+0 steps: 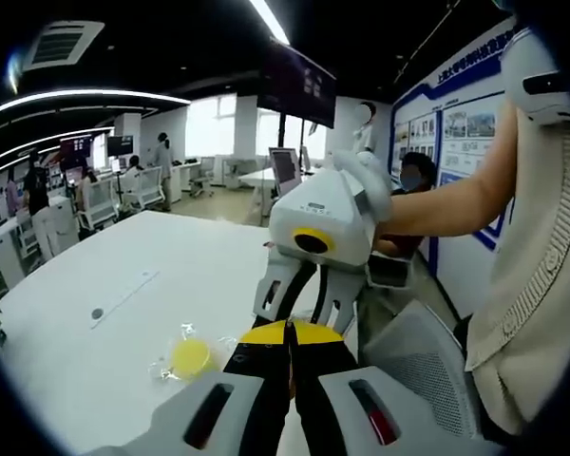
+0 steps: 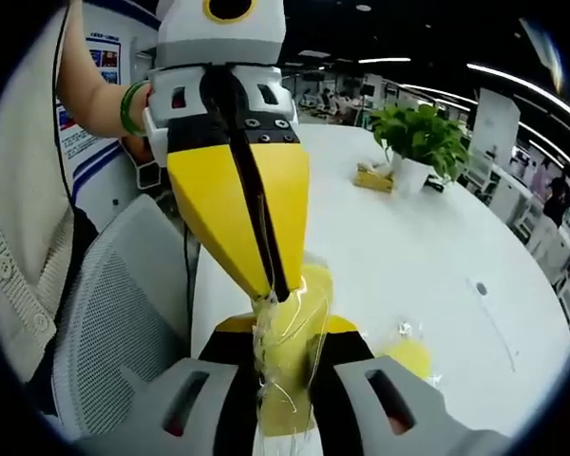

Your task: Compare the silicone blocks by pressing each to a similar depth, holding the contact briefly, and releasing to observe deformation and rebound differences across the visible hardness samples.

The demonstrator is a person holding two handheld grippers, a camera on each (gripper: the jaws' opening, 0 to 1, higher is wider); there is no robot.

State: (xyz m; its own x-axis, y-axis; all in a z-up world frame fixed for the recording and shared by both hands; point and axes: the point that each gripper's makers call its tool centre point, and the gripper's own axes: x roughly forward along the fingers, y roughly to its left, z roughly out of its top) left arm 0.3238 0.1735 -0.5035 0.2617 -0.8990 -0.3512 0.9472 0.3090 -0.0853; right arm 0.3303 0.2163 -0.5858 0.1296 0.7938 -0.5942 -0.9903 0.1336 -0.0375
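In the right gripper view, the right gripper [image 2: 283,380] and the left gripper [image 2: 269,285] both pinch one bagged yellow silicone block [image 2: 294,356] between closed fingers, above the white table [image 2: 437,247]. A second bagged block [image 1: 192,357] lies on the table, near left.

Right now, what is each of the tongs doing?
Left tongs: closed, tips touching the top of the bagged yellow block.
Right tongs: closed on the bagged yellow block.
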